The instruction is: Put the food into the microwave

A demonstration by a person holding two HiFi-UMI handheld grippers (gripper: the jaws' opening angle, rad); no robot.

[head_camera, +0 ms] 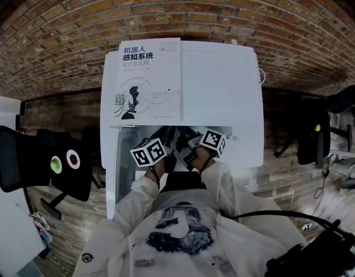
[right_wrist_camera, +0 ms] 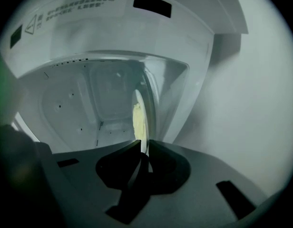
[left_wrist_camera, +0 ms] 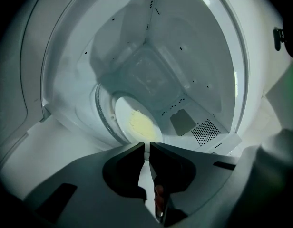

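Left gripper [left_wrist_camera: 147,145] and right gripper [right_wrist_camera: 145,147] each clamp the plate [left_wrist_camera: 127,113] rim; food [left_wrist_camera: 142,126] sits just ahead, inside the microwave [left_wrist_camera: 203,75]. Keep both level, lower together, then release.

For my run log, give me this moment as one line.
left gripper: shut on plate rim | right gripper: shut on plate rim | food: yellow, on plate | plate: inside microwave
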